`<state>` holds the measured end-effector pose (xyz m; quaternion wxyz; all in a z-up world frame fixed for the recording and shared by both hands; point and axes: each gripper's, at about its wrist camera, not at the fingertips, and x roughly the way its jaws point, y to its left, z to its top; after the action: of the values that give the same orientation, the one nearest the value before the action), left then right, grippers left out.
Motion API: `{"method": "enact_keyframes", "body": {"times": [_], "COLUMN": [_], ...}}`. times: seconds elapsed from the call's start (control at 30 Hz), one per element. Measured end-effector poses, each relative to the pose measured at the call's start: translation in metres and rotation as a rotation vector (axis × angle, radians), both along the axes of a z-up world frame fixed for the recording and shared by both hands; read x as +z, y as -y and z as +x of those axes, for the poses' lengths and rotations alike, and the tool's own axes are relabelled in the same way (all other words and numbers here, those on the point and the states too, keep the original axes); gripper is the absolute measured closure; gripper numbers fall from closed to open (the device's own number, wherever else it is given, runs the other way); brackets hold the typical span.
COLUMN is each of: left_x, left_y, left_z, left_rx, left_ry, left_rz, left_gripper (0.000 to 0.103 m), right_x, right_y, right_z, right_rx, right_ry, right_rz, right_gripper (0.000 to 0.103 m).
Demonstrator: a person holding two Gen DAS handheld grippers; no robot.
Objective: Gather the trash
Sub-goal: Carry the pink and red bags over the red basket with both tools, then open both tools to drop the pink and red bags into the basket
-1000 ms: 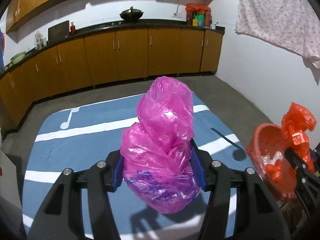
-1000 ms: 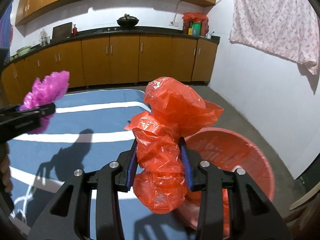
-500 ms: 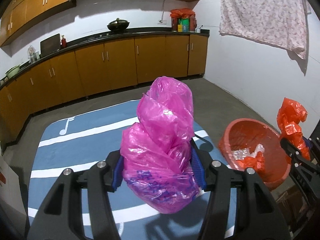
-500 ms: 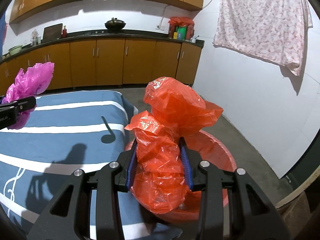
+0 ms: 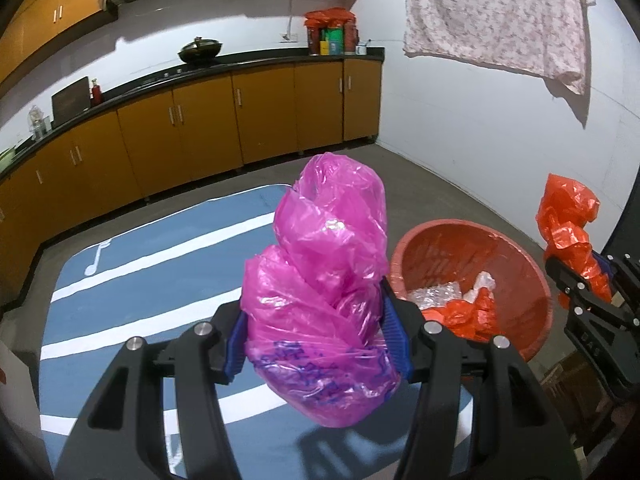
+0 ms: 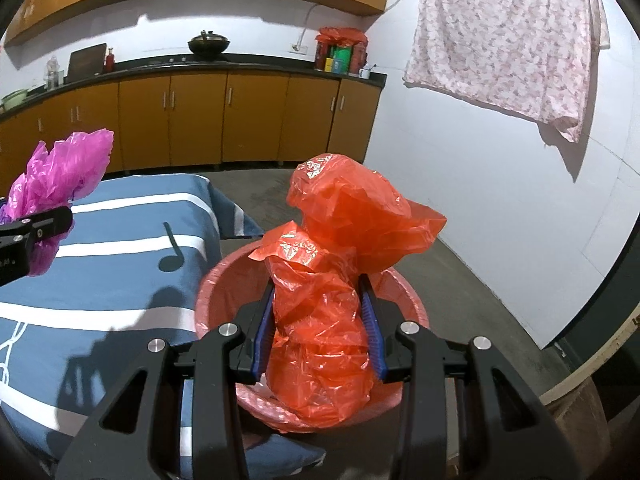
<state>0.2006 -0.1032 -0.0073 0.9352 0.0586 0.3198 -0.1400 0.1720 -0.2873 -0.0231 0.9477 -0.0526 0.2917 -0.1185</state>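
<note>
My left gripper [image 5: 316, 328] is shut on a crumpled pink plastic bag [image 5: 324, 280] and holds it above the blue striped cloth [image 5: 160, 280], just left of the red basin [image 5: 520, 256]. My right gripper [image 6: 320, 328] is shut on a crumpled orange plastic bag [image 6: 332, 264] and holds it right over the red basin [image 6: 208, 292]. The basin holds clear and orange plastic scraps [image 5: 456, 300]. The right gripper with its orange bag [image 5: 568, 224] shows at the right edge of the left wrist view. The pink bag [image 6: 60, 176] shows at the left of the right wrist view.
The basin stands on the grey floor beside the corner of the blue cloth-covered table [image 6: 100, 240]. Orange cabinets [image 5: 260, 116] with a dark counter run along the back wall. A floral cloth [image 6: 500, 40] hangs on the white right wall.
Both grippers have moved right toward the basin with their bags. The basin now lies under the right gripper and close beside the left one.
</note>
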Motion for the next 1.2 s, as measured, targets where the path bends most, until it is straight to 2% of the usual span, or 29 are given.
{"method": "enact_keyframes", "body": {"times": [0.53,0.73,1.2], "left_x": [-0.016,-0.024,-0.050], "left_y": [0.043,0.059,0.118], "left_z": [0.006,0.016,0.040], "left_rx": [-0.086,-0.118,-0.239], "left_ry": [-0.050,-0.110,-0.161], "left_rz": [-0.004,-0.057,-0.063], "left_gripper": [0.048,0.048,0.045], "right_x": [-0.009,-0.008,-0.011], "right_y": [0.025,0.041,0.079], "right_z": [0.000,0.010,0.034], "right_rx": [-0.039,-0.057,-0.067], "right_ry": [-0.028,-0.026,-0.020], "right_rz": [0.032,0.065,0.138], "right_gripper": [0.064,0.064,0.063]}}
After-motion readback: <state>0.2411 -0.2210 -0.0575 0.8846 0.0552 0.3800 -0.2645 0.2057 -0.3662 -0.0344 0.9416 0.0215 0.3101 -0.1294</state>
